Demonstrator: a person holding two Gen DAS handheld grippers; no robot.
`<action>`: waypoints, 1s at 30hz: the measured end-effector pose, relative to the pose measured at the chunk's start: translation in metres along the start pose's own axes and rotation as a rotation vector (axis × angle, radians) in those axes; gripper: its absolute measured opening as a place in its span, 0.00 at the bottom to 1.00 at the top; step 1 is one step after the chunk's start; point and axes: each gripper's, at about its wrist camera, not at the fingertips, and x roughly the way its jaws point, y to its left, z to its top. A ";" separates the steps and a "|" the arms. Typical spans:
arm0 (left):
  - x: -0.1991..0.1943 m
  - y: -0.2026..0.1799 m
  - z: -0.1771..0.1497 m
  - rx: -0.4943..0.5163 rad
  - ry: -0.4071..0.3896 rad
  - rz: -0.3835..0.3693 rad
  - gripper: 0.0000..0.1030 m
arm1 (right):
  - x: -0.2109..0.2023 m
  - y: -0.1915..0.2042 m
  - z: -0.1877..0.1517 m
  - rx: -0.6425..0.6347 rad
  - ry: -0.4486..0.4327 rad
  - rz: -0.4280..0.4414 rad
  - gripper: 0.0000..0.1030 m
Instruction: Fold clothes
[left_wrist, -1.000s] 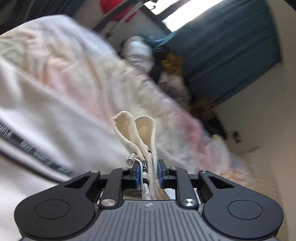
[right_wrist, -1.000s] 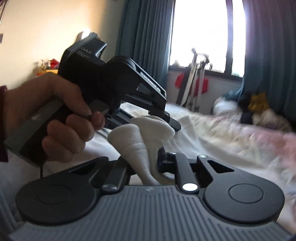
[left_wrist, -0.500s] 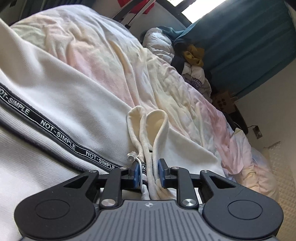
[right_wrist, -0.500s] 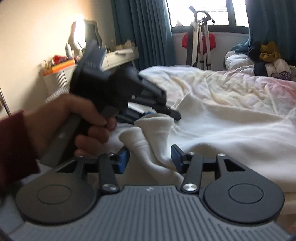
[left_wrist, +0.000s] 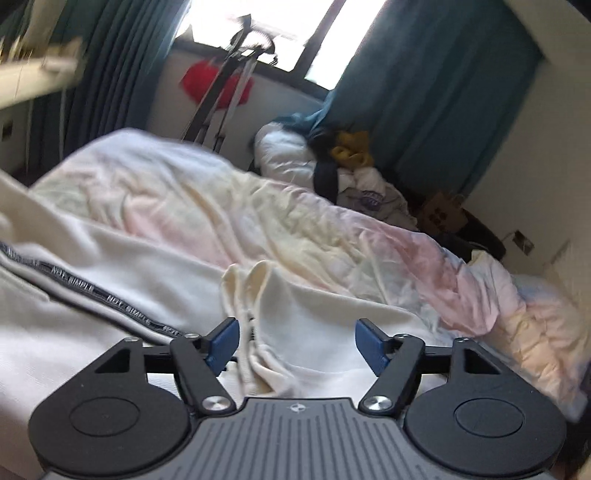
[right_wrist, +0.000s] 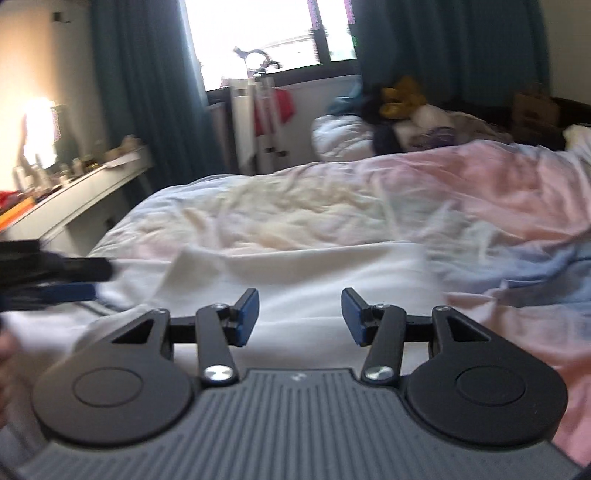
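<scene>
A cream white garment (left_wrist: 122, 269) with a black "NOT SIMPLE" tape stripe (left_wrist: 110, 295) lies on the bed. My left gripper (left_wrist: 295, 343) is open just above it, and a bunched cream fold (left_wrist: 243, 295) rises between its jaws, loose. In the right wrist view the same garment (right_wrist: 314, 280) lies flat. My right gripper (right_wrist: 299, 314) is open and empty just above it. The left gripper (right_wrist: 55, 280) shows blurred at that view's left edge.
The bed has a rumpled pastel duvet (left_wrist: 332, 236). A pile of clothes and a white pillow (left_wrist: 332, 166) sit at its far end. Teal curtains (left_wrist: 424, 92) frame a window. A white desk with clutter (right_wrist: 74, 184) stands left of the bed.
My left gripper opened and let go of the cream fold with its drawstring. My right gripper, open half a second ago, drew back from the fold. The garment settled on the bed.
</scene>
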 end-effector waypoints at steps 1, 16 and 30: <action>0.000 -0.006 -0.003 0.022 0.000 0.013 0.70 | 0.000 -0.003 0.000 0.006 -0.007 -0.009 0.50; 0.011 0.007 -0.020 -0.004 0.152 0.167 0.64 | 0.033 -0.015 -0.022 0.034 0.079 -0.061 0.52; -0.128 0.154 -0.003 -0.742 0.002 0.312 0.82 | 0.020 -0.003 -0.016 0.055 0.056 0.023 0.52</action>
